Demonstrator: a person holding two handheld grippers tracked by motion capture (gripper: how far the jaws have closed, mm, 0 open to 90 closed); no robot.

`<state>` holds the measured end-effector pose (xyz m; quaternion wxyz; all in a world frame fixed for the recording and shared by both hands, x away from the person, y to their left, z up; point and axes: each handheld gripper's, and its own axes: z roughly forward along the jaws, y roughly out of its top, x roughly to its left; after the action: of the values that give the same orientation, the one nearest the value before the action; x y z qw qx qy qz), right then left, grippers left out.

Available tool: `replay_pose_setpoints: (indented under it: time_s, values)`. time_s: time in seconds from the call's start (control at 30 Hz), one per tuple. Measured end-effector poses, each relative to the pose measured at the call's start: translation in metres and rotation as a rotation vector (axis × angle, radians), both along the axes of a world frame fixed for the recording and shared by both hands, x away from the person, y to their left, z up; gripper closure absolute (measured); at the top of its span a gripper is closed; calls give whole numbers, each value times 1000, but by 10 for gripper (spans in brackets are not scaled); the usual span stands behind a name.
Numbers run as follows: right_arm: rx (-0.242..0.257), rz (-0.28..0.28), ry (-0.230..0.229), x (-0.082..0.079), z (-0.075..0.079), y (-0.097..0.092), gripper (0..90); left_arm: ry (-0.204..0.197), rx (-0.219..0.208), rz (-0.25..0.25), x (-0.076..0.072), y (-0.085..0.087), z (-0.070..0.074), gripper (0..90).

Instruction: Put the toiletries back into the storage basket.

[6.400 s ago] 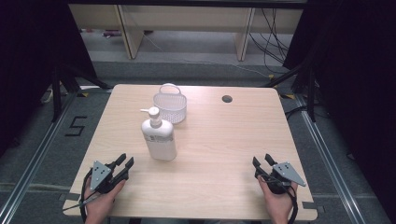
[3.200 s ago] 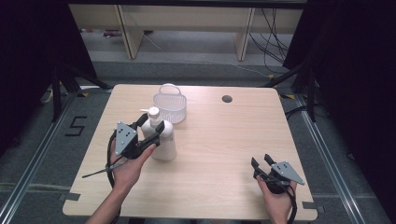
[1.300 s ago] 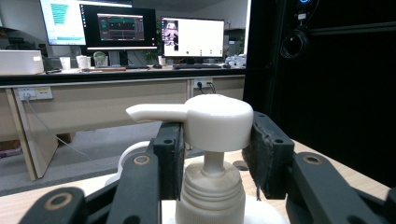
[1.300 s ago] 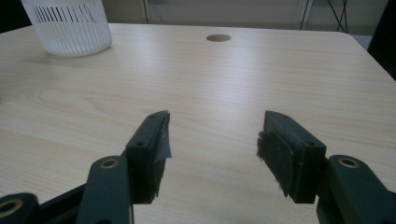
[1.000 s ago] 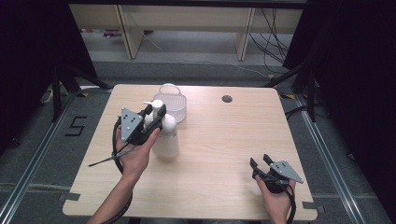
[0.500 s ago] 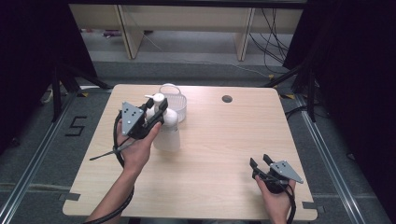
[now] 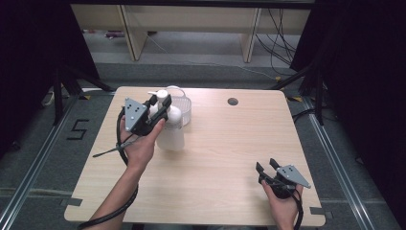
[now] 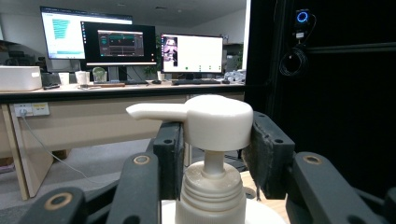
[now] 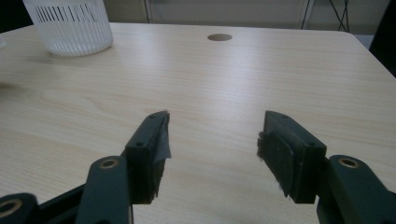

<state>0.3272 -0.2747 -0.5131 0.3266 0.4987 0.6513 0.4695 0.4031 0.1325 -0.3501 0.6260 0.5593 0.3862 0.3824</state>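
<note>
Bare desk [image 7: 225,158] mid and right; left gripper [image 7: 160,106] pinching pump bottle [image 7: 171,129] beside basket [image 7: 184,106]; right gripper [image 7: 267,168] spread, empty.

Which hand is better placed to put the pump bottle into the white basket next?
Left. The left gripper is closed on the pump bottle at its pump head, right beside the white basket. The right gripper rests open near the table's front right corner, far off.
</note>
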Motion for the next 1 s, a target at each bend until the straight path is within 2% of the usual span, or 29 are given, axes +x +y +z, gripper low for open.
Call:
replay_pose_setpoints:
  time_s: [0.37, 0.43, 0.57, 0.63, 0.67, 0.73, 0.8, 1.0]
  values:
    - [-6, -6, 9, -1, 1, 0, 424, -16, 0, 13, 8, 1, 5, 591]
    - [14, -4, -13, 1, -1, 0, 423, -16, 1, 15, 9, 1, 6, 591]
    - [14, -3, -13, 1, -1, 1, 423, -22, 2, 19, 12, 1, 7, 591]
    - [17, -2, -12, 1, -1, 1, 422, -26, 1, 20, 13, 2, 8, 591]
    - [38, 6, -3, 1, -1, 2, 423, -26, 0, 22, 15, 2, 9, 591]
    - [22, 4, -9, 1, -1, 0, 422, -25, 2, 27, 16, 2, 10, 591]
    - [39, 5, 3, 0, -1, 2, 422, -28, -7, 28, 17, 2, 11, 591]
    - [33, -4, 8, 0, -1, 1, 421, -37, -6, 31, 22, 1, 16, 591]
